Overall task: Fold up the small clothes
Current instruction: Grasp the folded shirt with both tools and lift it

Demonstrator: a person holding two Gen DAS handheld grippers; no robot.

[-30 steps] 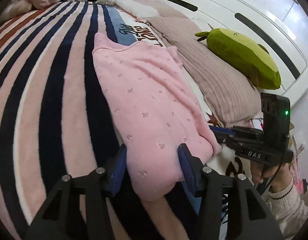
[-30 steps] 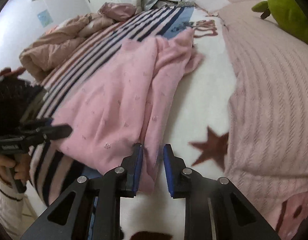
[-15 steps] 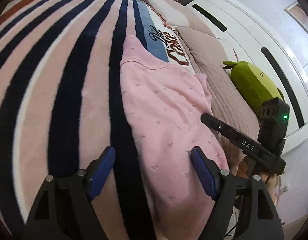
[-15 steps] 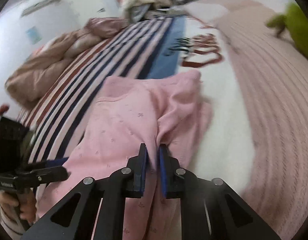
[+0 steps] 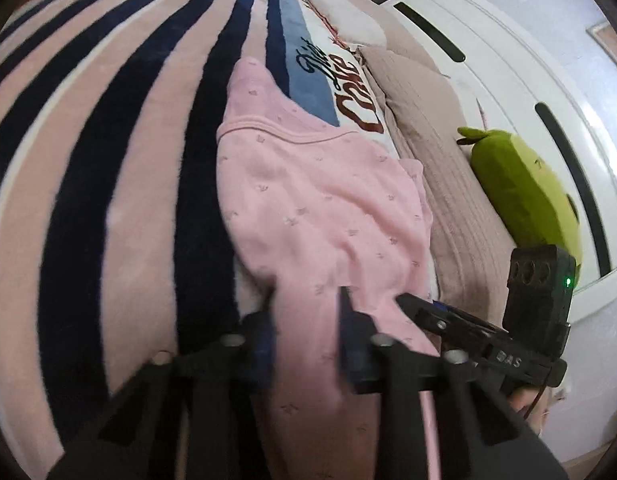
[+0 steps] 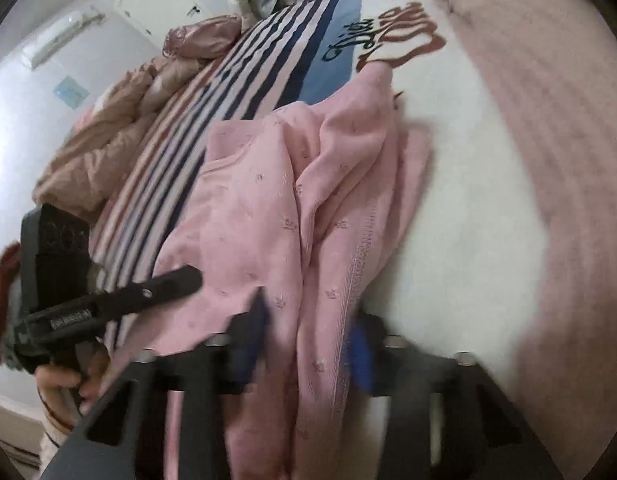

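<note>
A pink garment [image 5: 316,208] with a small print lies rumpled on the striped blanket [image 5: 108,160]. My left gripper [image 5: 306,328] is closing on its near edge, and the cloth is bunched tight between the blue pads. The right gripper [image 5: 408,304] shows just to its right, at the same edge. In the right wrist view the pink garment [image 6: 260,208] shows a stitched hem running down between the jaws of my right gripper [image 6: 308,320]. Those jaws are opening, and the cloth hangs loose between them. The left gripper [image 6: 188,276] reaches in from the left.
A green plush toy [image 5: 524,196] lies on a ribbed beige pillow [image 5: 440,160] against the white headboard [image 5: 508,80]. A crumpled quilt [image 6: 108,152] and piled clothes sit at the far side of the bed. A hand [image 6: 60,384] holds the left gripper's handle.
The left jaws opened wide, then closed on the garment's near edge. The right jaws, pinched on a fold half a second ago, have spread apart. Both grippers moved forward over the garment.
</note>
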